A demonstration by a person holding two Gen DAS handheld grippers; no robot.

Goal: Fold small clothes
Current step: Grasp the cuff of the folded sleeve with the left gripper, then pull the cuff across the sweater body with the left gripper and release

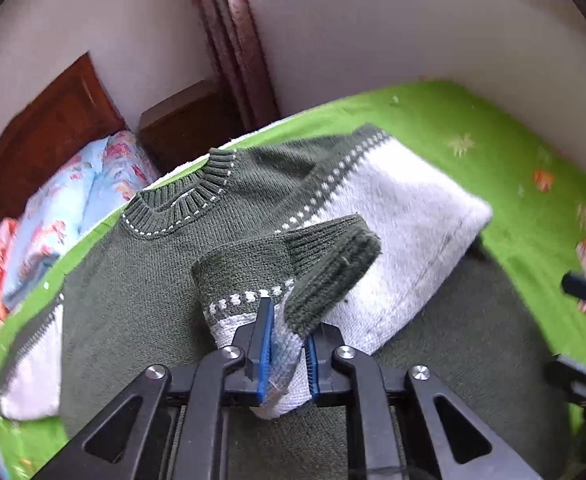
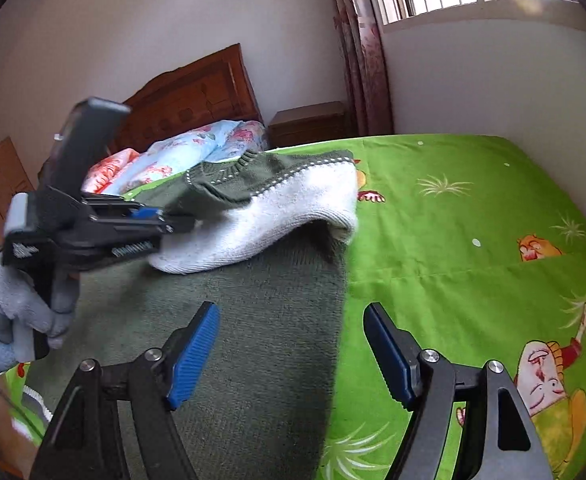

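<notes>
Green bedsheet [image 2: 453,240]; left gripper [image 1: 289,344] clamping half-hidden sweater sleeve [image 1: 261,280], right gripper [image 2: 293,352] fingers apart.

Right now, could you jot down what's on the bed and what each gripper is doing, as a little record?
surface: bed with green cartoon sheet
garment: green and white knit sweater, spread on the sheet
left gripper: shut on the sleeve, lifted over the sweater's body
right gripper: open, holding nothing, above the sweater's edge
behind: floral bedding, wooden headboard
</notes>
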